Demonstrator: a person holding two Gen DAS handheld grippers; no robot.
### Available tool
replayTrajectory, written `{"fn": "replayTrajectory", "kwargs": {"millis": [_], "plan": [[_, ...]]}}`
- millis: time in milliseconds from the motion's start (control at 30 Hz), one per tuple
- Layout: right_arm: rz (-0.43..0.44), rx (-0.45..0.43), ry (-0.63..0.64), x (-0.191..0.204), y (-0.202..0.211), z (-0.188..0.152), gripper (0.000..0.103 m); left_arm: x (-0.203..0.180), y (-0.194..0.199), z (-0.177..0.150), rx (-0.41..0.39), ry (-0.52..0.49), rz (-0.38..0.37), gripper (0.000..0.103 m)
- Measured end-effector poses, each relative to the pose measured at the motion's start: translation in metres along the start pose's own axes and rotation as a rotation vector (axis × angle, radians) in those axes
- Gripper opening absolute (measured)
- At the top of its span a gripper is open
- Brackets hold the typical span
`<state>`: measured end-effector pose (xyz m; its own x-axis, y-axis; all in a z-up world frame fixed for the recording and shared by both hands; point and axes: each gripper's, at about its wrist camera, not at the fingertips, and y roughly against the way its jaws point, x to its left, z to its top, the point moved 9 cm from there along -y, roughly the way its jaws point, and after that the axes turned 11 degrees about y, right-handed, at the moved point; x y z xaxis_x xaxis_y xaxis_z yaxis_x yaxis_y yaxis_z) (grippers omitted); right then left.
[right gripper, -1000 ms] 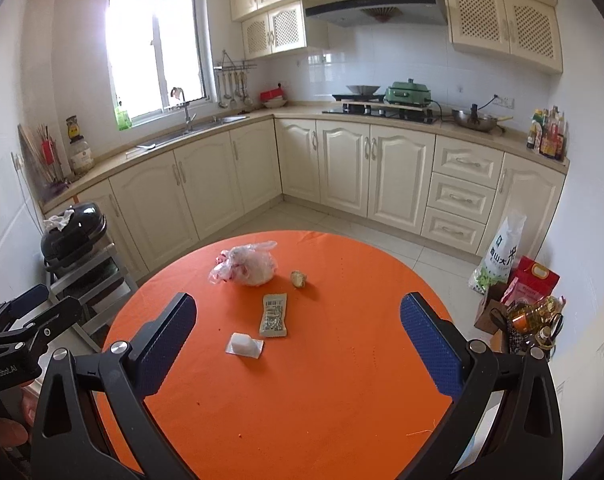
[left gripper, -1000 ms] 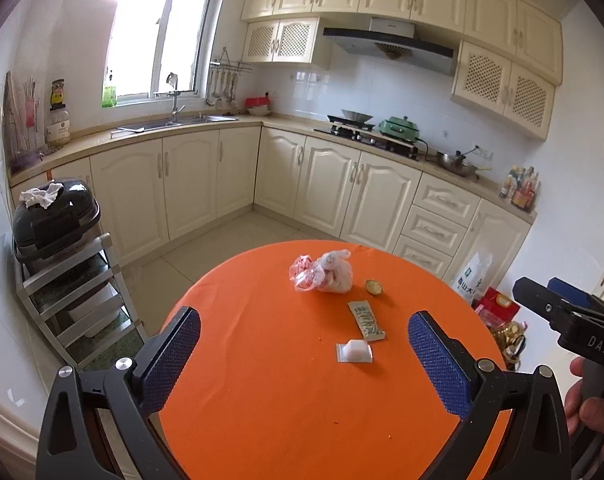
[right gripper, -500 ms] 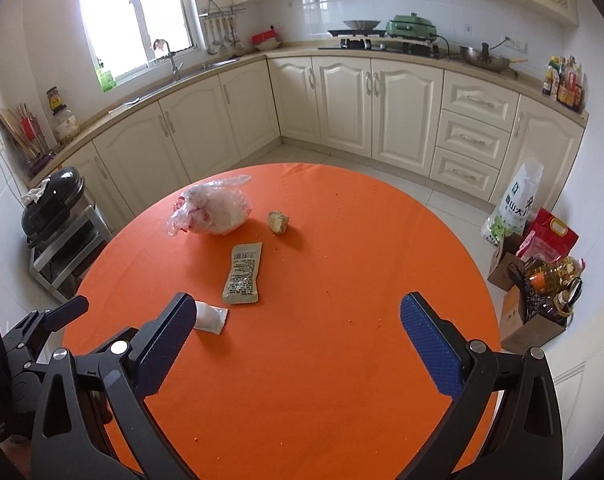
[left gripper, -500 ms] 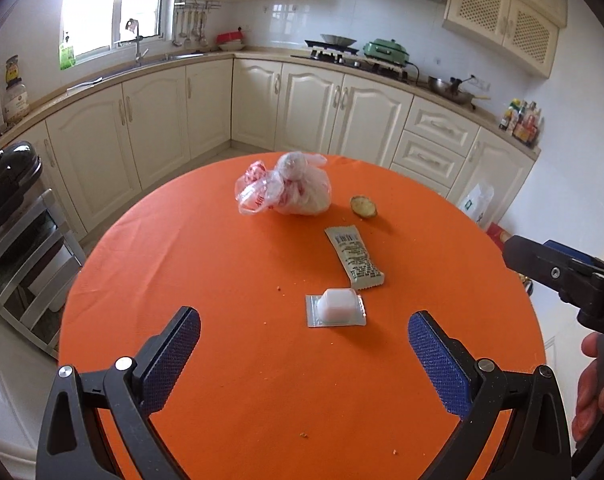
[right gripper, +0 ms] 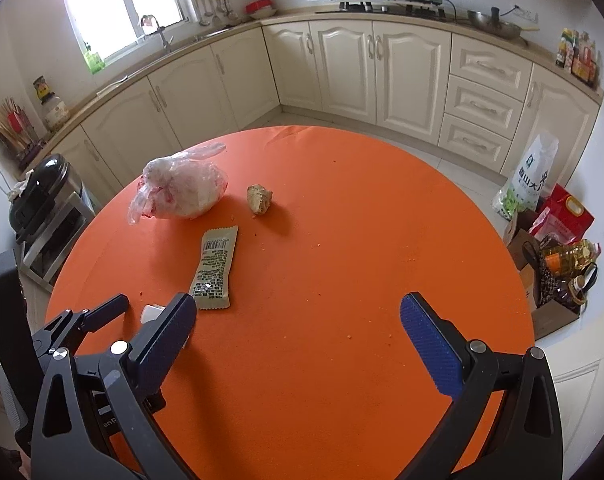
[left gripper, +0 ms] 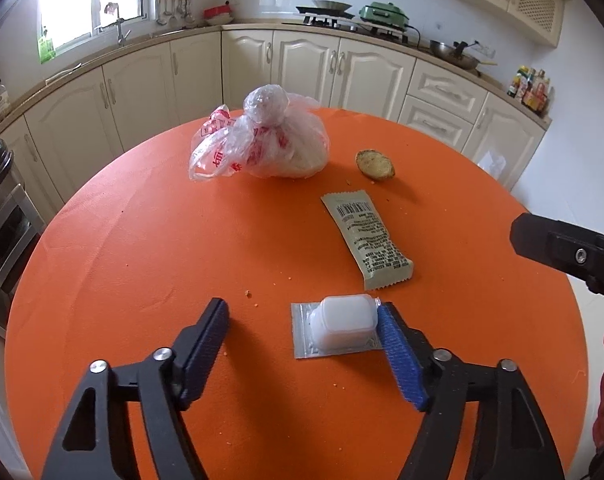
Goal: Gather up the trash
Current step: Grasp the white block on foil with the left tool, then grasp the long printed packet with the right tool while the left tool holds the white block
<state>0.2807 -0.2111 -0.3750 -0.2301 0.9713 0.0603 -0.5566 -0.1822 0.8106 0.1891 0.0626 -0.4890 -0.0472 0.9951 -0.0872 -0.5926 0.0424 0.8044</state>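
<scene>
Lower center of left wrist view: left gripper [left gripper: 302, 326] jaws have just been closing, w/ white blister pack [left gripper: 341, 323] between them; only one pad touches, not gripped yet. Versus a sec ago, pack sits much closer, so first pickup looks imminent. Right gripper [right gripper: 298, 322] is wide open, empty.

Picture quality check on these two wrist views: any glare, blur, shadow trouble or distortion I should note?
Left wrist view: window blown out to white at upper left, strong fisheye bending of the cabinets, dark corners; table and white capsule sharp. Right wrist view: same window glare and curved counter, soft shadows beside the bread piece, no motion blur visible.
</scene>
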Motion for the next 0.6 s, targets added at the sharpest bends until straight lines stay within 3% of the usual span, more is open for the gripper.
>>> {"fn": "replayTrajectory", "kwargs": {"millis": [33,67,100,233,267,400,467,533,600], "plan": [[0.004,0.004,0.003,0.003,-0.003,0.001,0.103,0.002,0.000,0.009,-0.004,0.012,-0.009,0.059],[0.007,0.008,0.006,0.005,-0.007,0.002,0.103,0.003,0.001,0.016,-0.005,0.020,-0.024,0.042],[0.011,0.011,0.010,0.009,-0.009,0.002,0.103,0.006,0.001,0.026,-0.004,0.026,-0.033,0.034],[0.033,0.018,0.040,0.026,-0.020,0.007,0.103,0.013,0.001,0.054,0.003,0.026,-0.075,0.033],[0.035,0.022,0.049,0.030,-0.024,0.008,0.103,0.015,0.002,0.059,0.004,0.023,-0.083,0.025],[0.040,0.056,0.095,0.048,-0.046,0.010,0.101,0.033,0.009,0.085,0.001,0.033,-0.070,0.025],[0.031,0.081,0.117,0.054,-0.059,0.010,0.095,0.044,0.014,0.098,-0.001,0.051,-0.060,0.025],[0.011,0.108,0.134,0.058,-0.073,0.008,0.073,0.047,0.022,0.106,-0.009,0.065,-0.053,0.025],[-0.020,0.111,0.180,0.066,-0.080,0.009,0.070,0.053,0.024,0.123,-0.017,0.076,-0.045,0.025]]}}
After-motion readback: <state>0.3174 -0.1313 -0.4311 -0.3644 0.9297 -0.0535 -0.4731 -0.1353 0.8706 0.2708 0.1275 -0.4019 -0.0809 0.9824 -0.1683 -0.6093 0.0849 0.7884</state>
